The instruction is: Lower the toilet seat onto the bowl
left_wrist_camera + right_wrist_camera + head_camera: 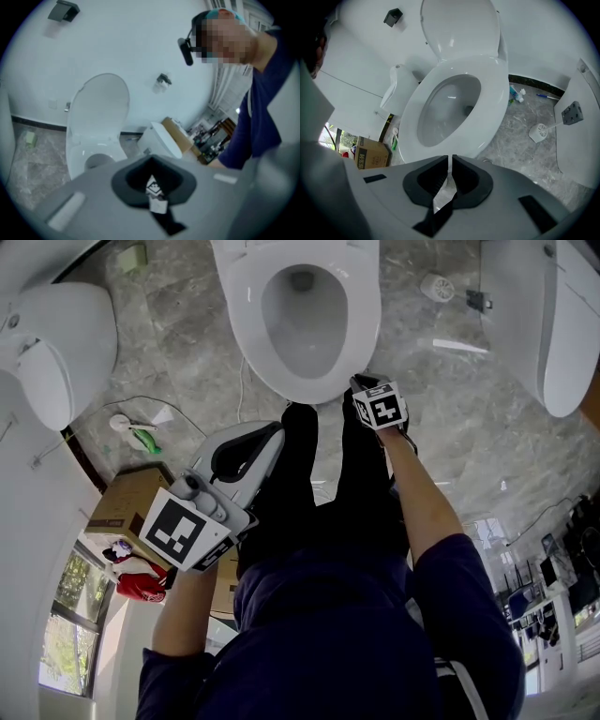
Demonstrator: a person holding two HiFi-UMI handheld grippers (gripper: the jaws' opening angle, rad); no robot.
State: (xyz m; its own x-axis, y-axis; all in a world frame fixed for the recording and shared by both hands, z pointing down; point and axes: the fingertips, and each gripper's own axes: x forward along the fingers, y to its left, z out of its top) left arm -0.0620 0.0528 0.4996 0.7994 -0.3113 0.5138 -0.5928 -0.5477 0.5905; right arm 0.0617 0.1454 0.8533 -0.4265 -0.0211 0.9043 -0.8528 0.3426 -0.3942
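Observation:
The white toilet seat [367,320] lies flat on the bowl [302,306], and the lid [461,28] stands upright behind it. The seat ring [490,105] fills the middle of the right gripper view. My right gripper [362,383] hovers just over the seat's front edge, pointing steeply down. Its jaws [449,157] are shut to a thin slit with nothing in them. My left gripper [270,435] hangs back at my left side, clear of the toilet. In its own view the left gripper [151,161] shows dark jaws together and nothing held.
Two more white toilets flank the scene, one at the left [56,343] and one at the right [553,324]. A cardboard box [127,507] stands at the left. A toilet brush [539,132] lies on the grey marble floor [459,418] at the right.

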